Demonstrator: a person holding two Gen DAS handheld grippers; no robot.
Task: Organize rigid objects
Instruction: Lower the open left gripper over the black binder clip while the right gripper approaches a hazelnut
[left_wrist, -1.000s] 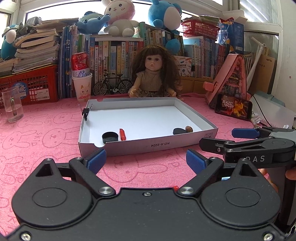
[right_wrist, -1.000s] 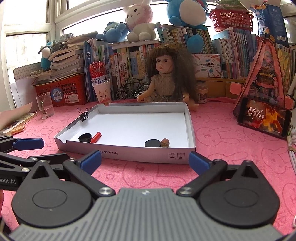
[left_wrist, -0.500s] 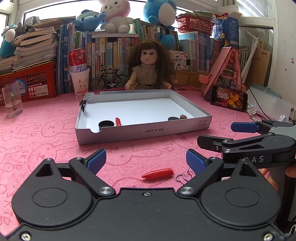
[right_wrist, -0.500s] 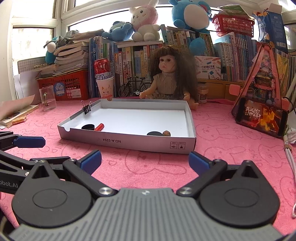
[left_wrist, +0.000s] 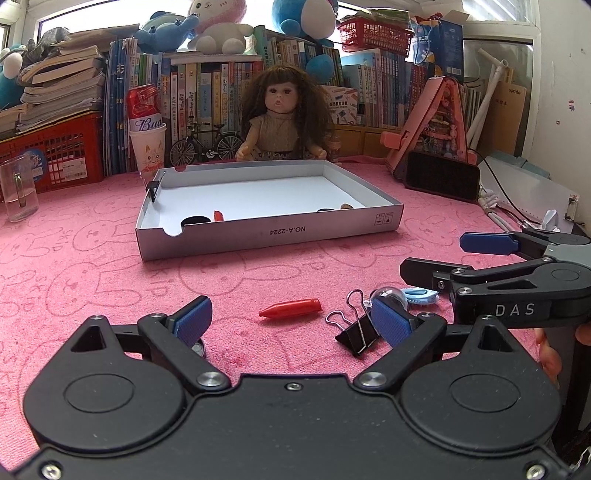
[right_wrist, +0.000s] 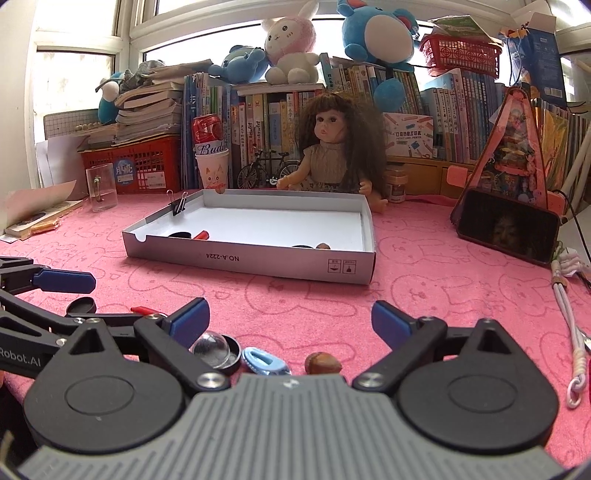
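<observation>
A white shallow box (left_wrist: 266, 230) (right_wrist: 258, 254) lies on the pink cloth and holds a black cap (left_wrist: 194, 220), a red piece (left_wrist: 218, 215), a dark disc and a nut (right_wrist: 323, 246). In front of it lie a red cone-shaped cap (left_wrist: 290, 308), a black binder clip (left_wrist: 355, 332), a clear dome (right_wrist: 213, 348), a light blue clip (right_wrist: 266, 362) and a brown nut (right_wrist: 323, 363). My left gripper (left_wrist: 291, 321) is open and empty over the red cap. My right gripper (right_wrist: 291, 321) is open and empty above the blue clip and nut.
A doll (left_wrist: 282, 122), a toy bicycle (left_wrist: 207, 146), a can in a paper cup (left_wrist: 146, 129), a glass mug (left_wrist: 16, 192), a red crate (left_wrist: 51, 155), books and plush toys line the back. A phone on a pink stand (left_wrist: 441, 181) and white cables (right_wrist: 570, 314) are at the right.
Both grippers have pulled back and lowered away from the box. The loose items on the cloth in front of the box have come into view. Both stay open.
</observation>
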